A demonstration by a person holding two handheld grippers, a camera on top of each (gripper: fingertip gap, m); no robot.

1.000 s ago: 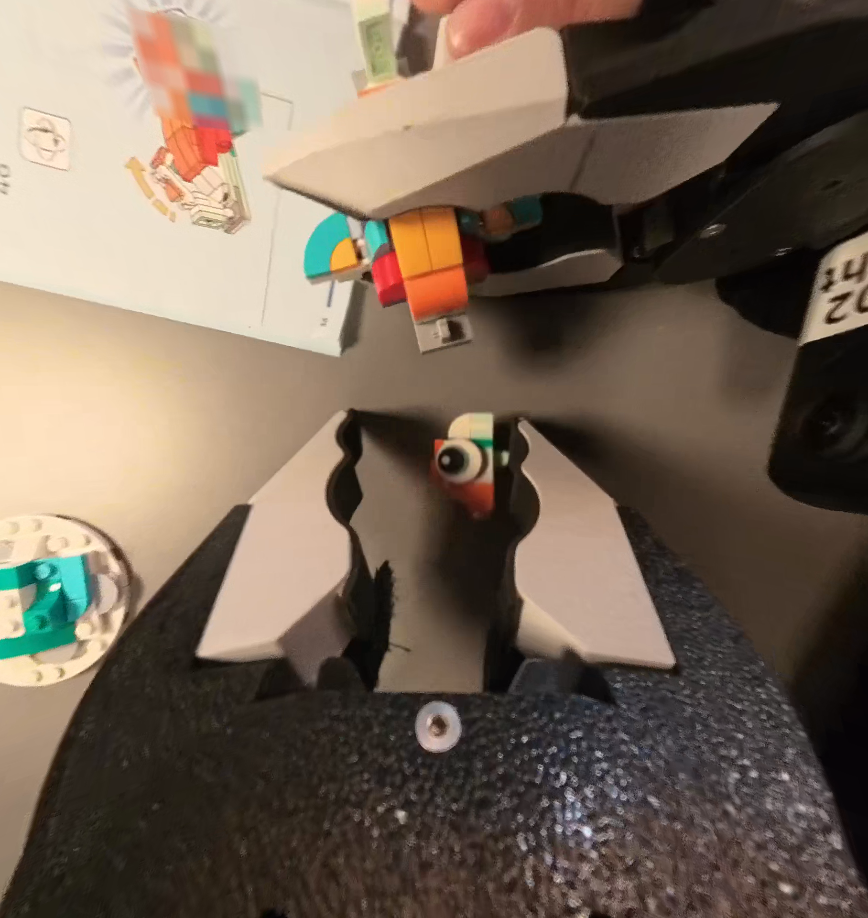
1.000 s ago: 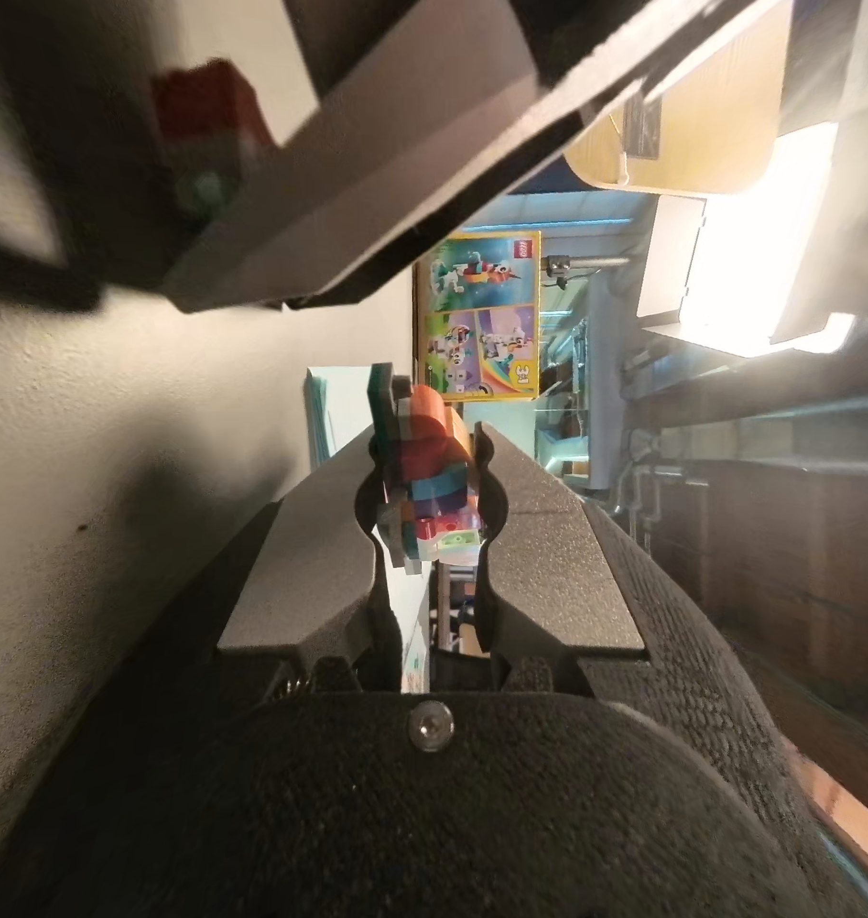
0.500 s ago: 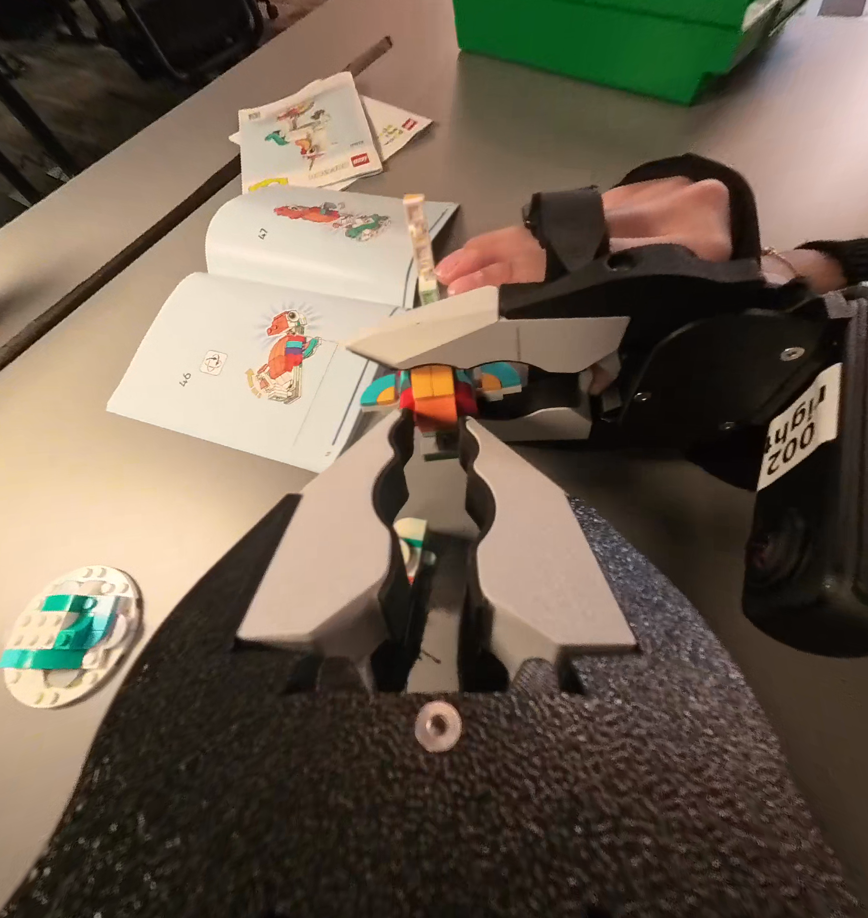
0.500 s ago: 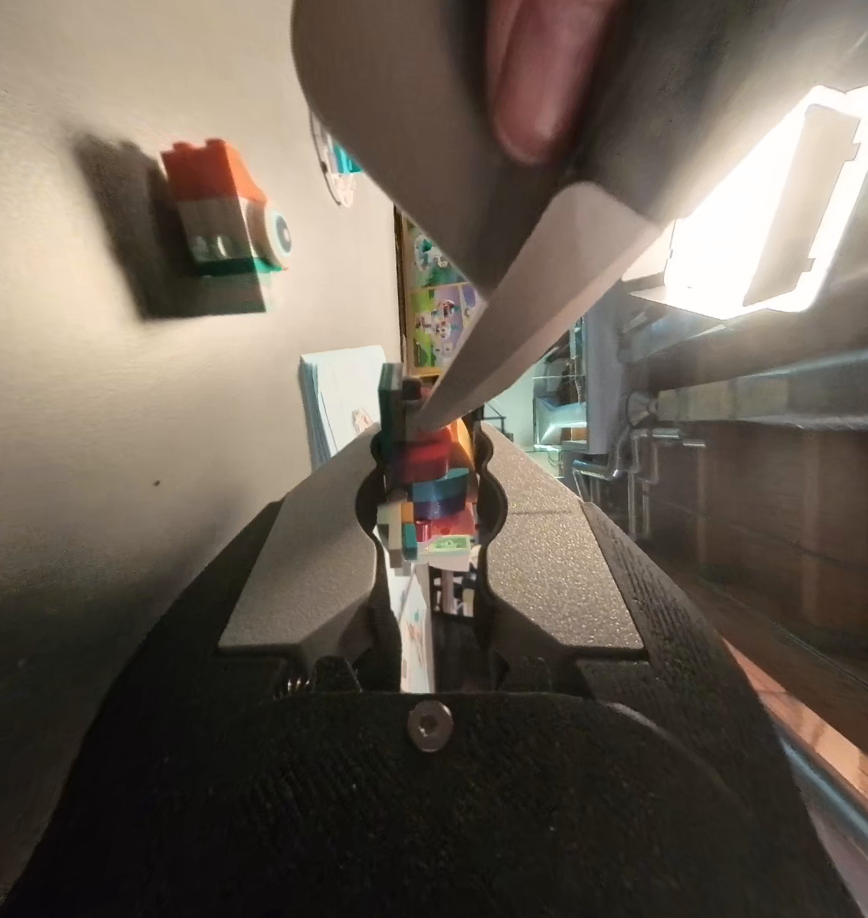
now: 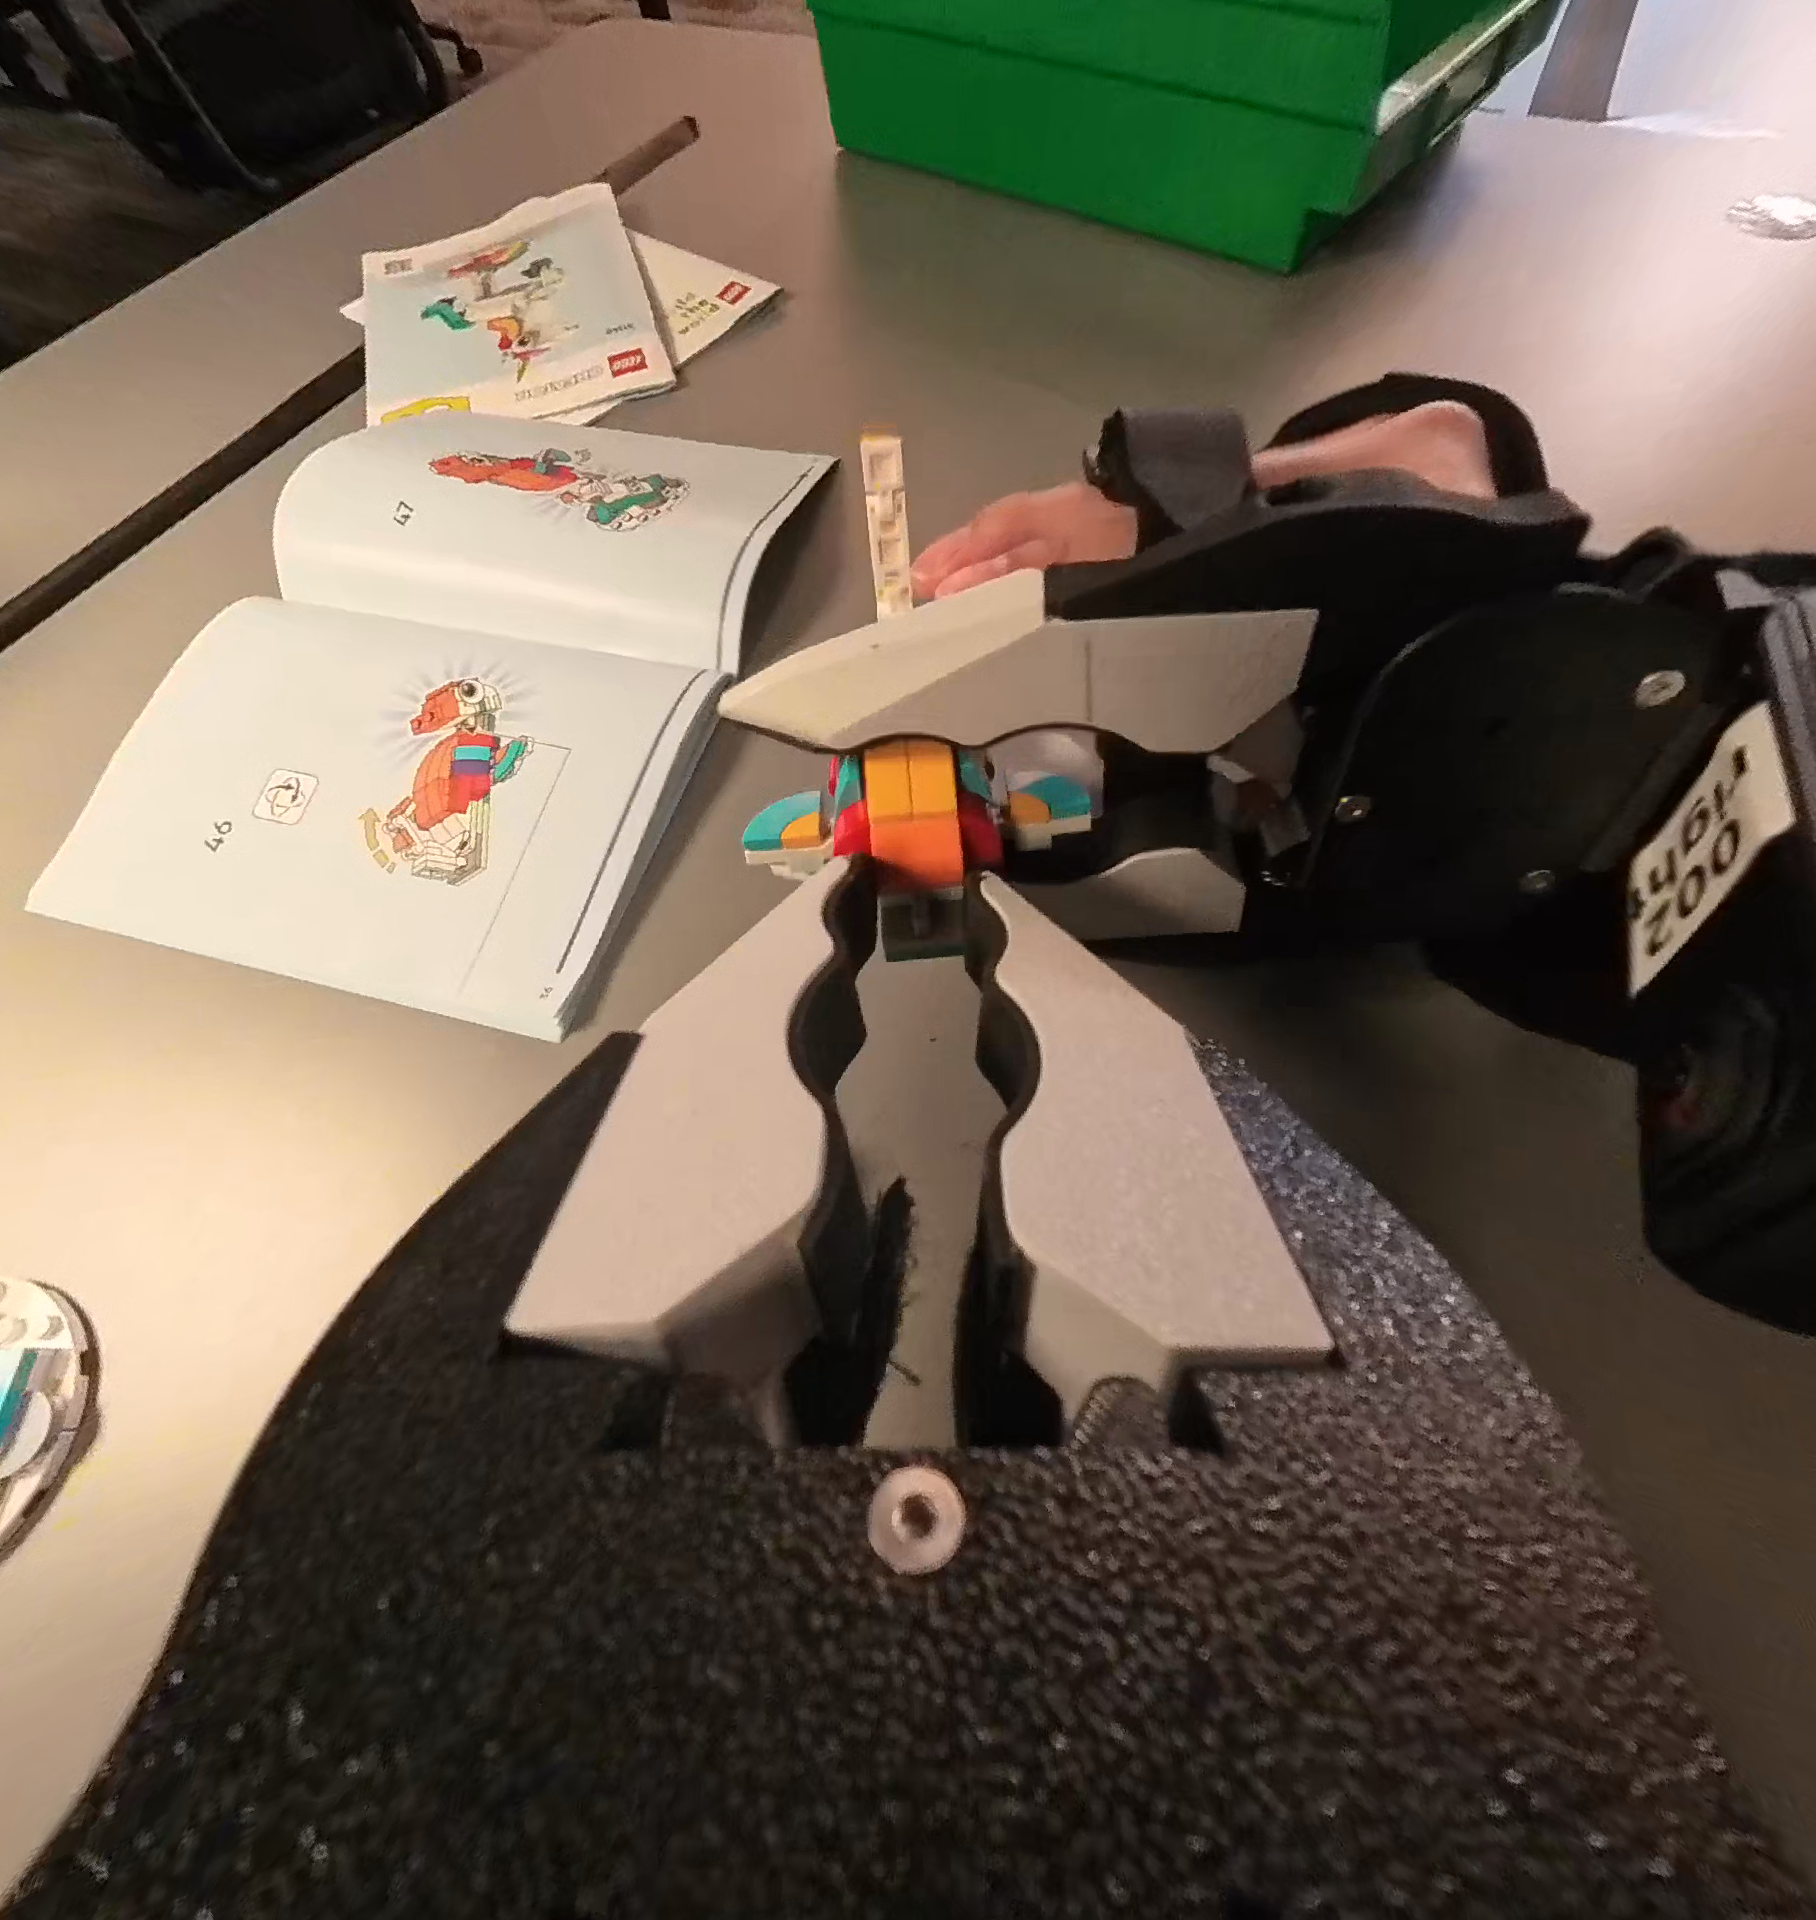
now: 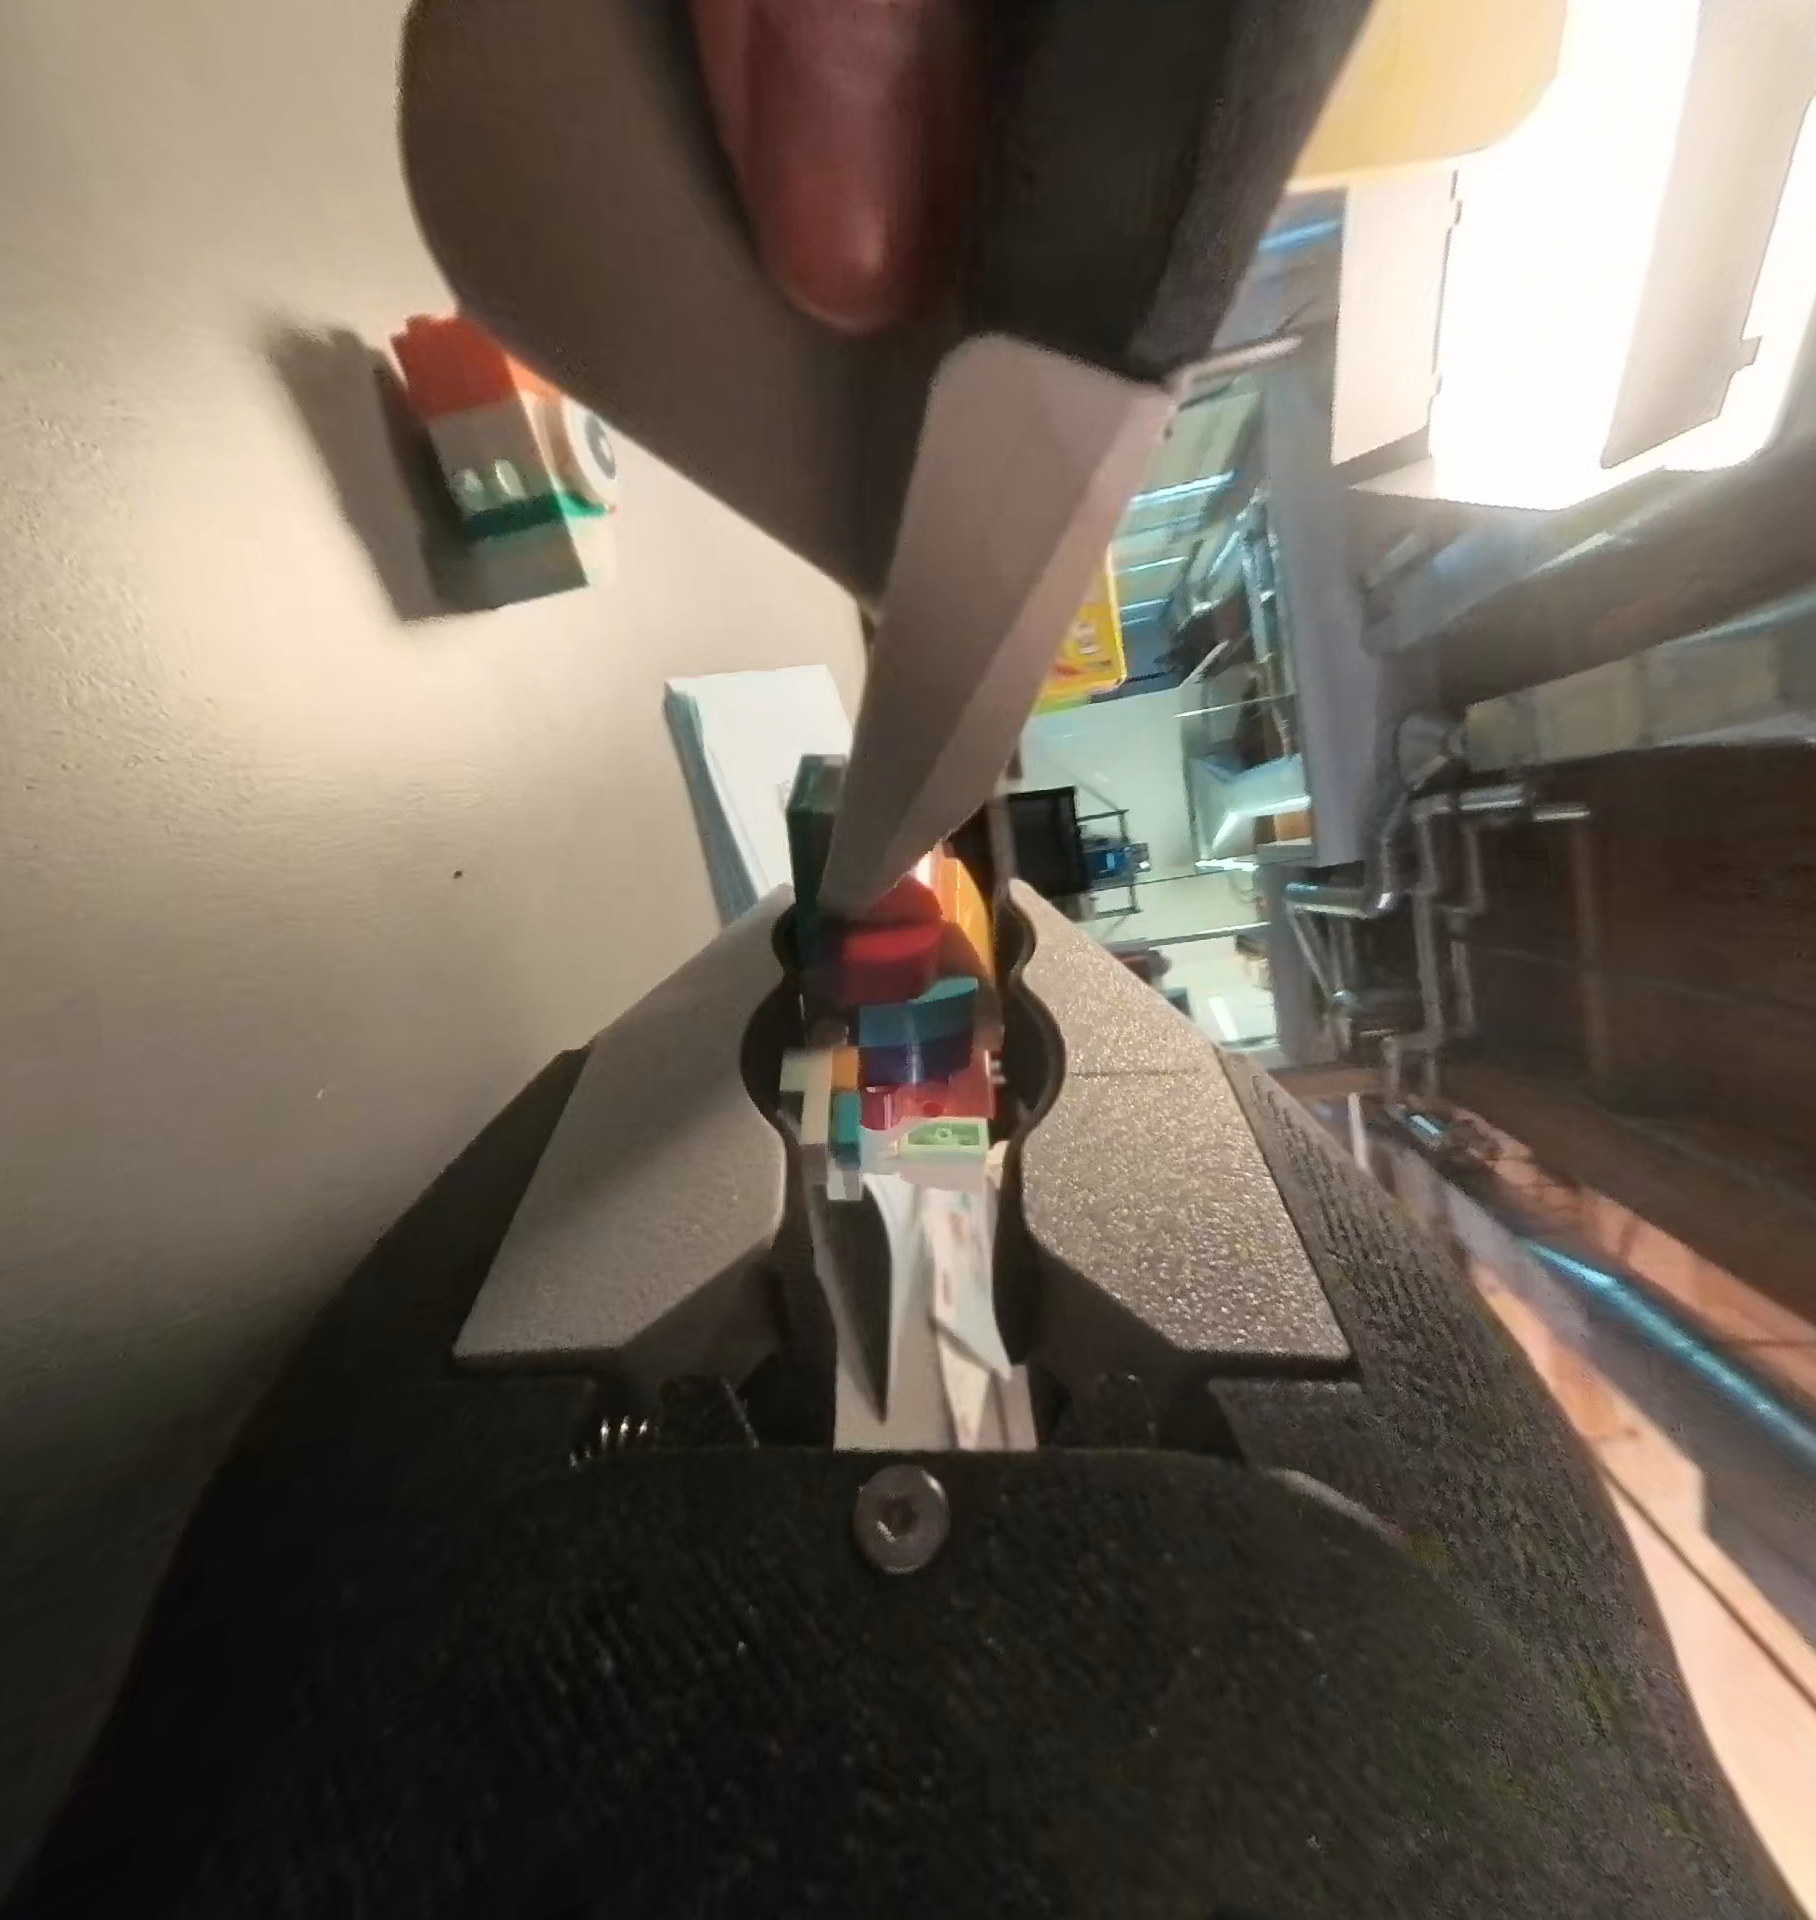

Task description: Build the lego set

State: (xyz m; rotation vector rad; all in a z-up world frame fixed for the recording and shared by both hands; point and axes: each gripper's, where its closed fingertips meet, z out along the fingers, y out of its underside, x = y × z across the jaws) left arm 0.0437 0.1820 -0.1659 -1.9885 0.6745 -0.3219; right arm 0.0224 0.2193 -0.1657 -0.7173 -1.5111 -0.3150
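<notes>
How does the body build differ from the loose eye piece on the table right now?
The body build is clamped in the right tongs; the eye piece lies loose on the table, ungripped. The body build is larger and many-coloured; the eye piece is small, orange-red over green, with one round eye. Both are multi-brick builds with orange-red parts.
</notes>
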